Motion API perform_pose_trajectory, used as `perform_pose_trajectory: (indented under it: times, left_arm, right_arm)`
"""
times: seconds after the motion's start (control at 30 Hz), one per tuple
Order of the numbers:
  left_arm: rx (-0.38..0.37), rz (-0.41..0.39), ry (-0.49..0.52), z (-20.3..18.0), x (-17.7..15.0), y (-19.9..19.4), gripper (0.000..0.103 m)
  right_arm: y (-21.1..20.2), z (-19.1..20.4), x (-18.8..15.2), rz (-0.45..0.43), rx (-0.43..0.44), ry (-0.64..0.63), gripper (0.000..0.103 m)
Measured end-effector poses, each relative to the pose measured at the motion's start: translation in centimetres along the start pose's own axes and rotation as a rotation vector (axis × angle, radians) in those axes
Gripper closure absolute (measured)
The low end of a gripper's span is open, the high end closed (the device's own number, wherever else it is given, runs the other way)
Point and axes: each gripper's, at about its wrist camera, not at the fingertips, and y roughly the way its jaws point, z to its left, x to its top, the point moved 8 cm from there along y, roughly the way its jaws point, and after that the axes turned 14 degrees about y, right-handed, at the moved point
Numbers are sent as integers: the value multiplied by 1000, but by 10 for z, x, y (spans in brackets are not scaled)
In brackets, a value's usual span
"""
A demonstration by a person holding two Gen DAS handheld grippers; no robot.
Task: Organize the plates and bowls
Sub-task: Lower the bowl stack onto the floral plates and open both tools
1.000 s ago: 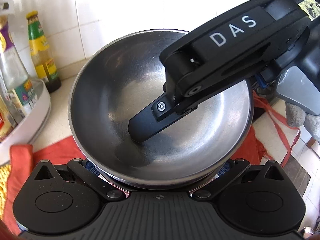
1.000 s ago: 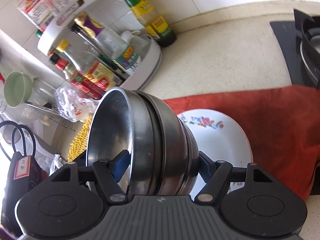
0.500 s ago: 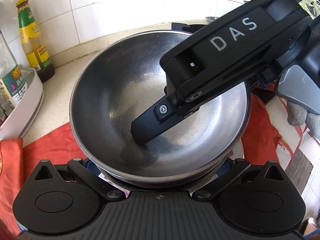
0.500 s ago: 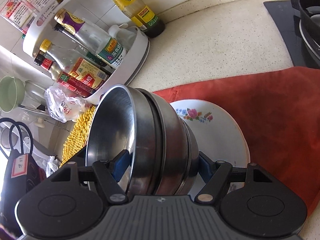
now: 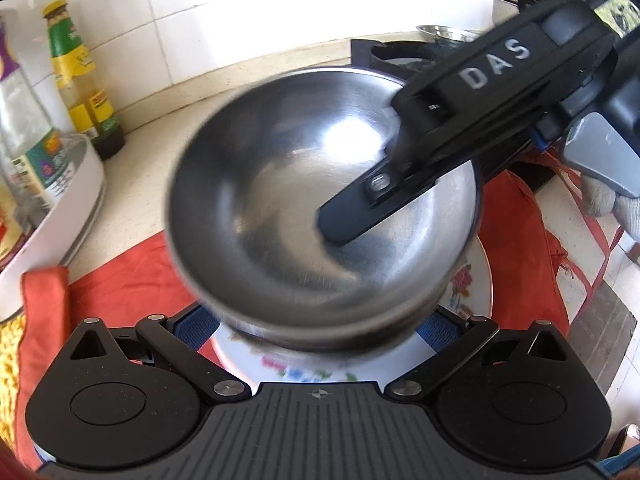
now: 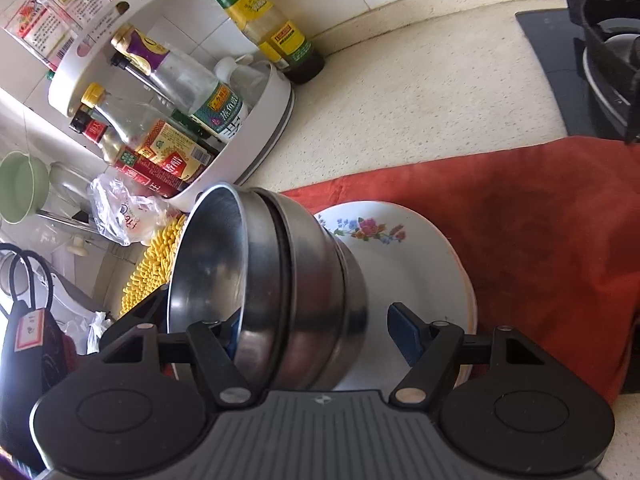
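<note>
Stack of steel bowls [image 5: 280,200]: nested, mouth up toward the left wrist view, blurred; hanging over the floral plate [image 6: 400,264], base turned toward it, contact with it not clear.
Floral plate: lying flat on the red cloth [image 6: 540,220], which is spread over the desk [image 6: 420,80].
Right gripper [image 6: 316,328]: angled down from the upper right of the left wrist view, reaching across the rim of the top bowl.
Right fingers [image 5: 352,216]: parted and not clamping; one inside the top bowl against its inner wall, the other outside, with a visible gap to the base of the stack.
Right hand [image 5: 612,204]: gloved, wrapped around the grey handle at the far right edge.
Left gripper [image 5: 318,320]: pointing steeply down at the plate, low in front of the stack.
Left fingers: spread wide, one blue pad on each side of the stack's base; blurred, cannot tell whether pressing or clear.
White bottle rack [image 6: 276,112]: on the desk beyond the cloth, well apart from the plate.
Stove [image 6: 600,60]: at the far right of the desk.
</note>
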Motion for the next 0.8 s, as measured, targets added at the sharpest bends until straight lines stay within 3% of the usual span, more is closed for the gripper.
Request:
perform_pose_trajectory:
  times: [0.57, 0.67, 0.8]
  left_arm:
    - [71, -48, -154, 17, -17, -48, 0]
    - [95, -74, -209, 25, -18, -62, 0]
    - [146, -96, -324, 36, -17, -83, 0]
  right_arm:
    - [-31, 17, -13, -87, -12, -62, 34]
    - [-50, 22, -17, -146, -24, -88, 34]
    - [-82, 35, -37, -295, -102, -163, 30]
